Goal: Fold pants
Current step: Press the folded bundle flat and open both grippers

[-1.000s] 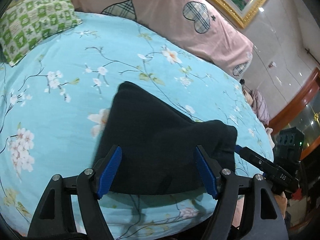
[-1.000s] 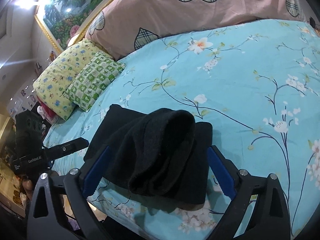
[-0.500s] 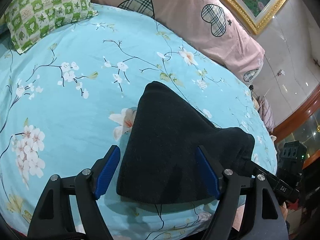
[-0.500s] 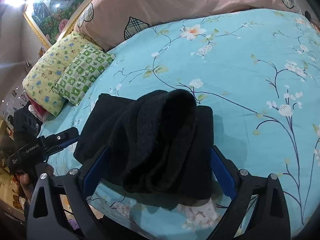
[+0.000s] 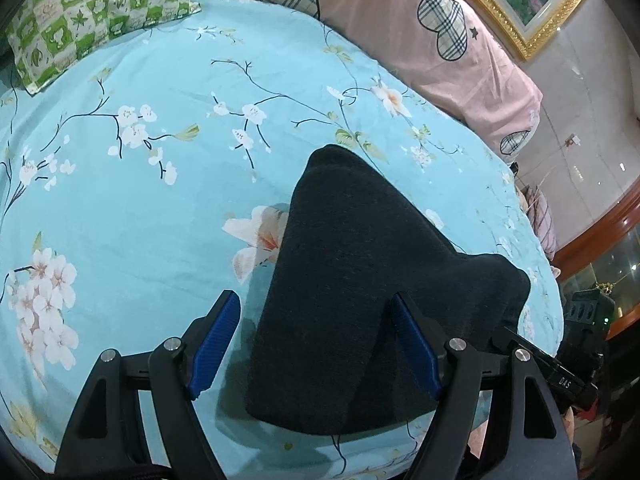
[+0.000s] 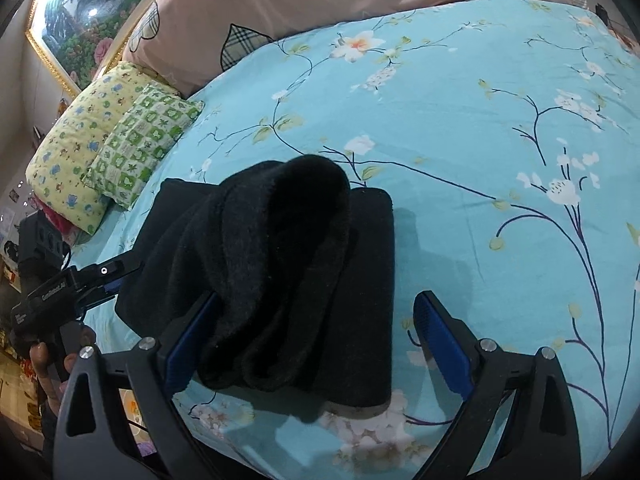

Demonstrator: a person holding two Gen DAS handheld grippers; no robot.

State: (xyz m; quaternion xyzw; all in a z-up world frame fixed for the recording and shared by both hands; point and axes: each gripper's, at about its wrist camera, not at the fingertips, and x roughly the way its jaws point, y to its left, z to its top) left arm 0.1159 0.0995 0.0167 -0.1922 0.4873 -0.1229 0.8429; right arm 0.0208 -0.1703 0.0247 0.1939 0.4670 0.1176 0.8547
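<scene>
The black pants (image 5: 352, 280) lie folded into a thick bundle on the blue floral bedsheet (image 5: 140, 200), near its front edge. In the right wrist view the pants (image 6: 288, 272) show a bulging rolled layer on top of a flat folded layer. My left gripper (image 5: 316, 344) is open, its blue pads on either side of the bundle's near end, not closed on it. My right gripper (image 6: 316, 344) is open too, jaws wide, straddling the bundle's near edge. The left gripper also shows in the right wrist view (image 6: 96, 280) at the bundle's left side.
A green checked pillow (image 5: 88, 12) and a yellow pillow (image 6: 76, 148) lie at the bed's head. A pink quilt with plaid hearts (image 5: 420, 28) runs along the back. A gold-framed picture (image 6: 92, 12) hangs behind. The bed's front edge is just below both grippers.
Both grippers have shifted a little over the bed, the left view sliding left so the bundle sits further right. The pants' rolled top layer has settled slightly. Jaws stay open.
</scene>
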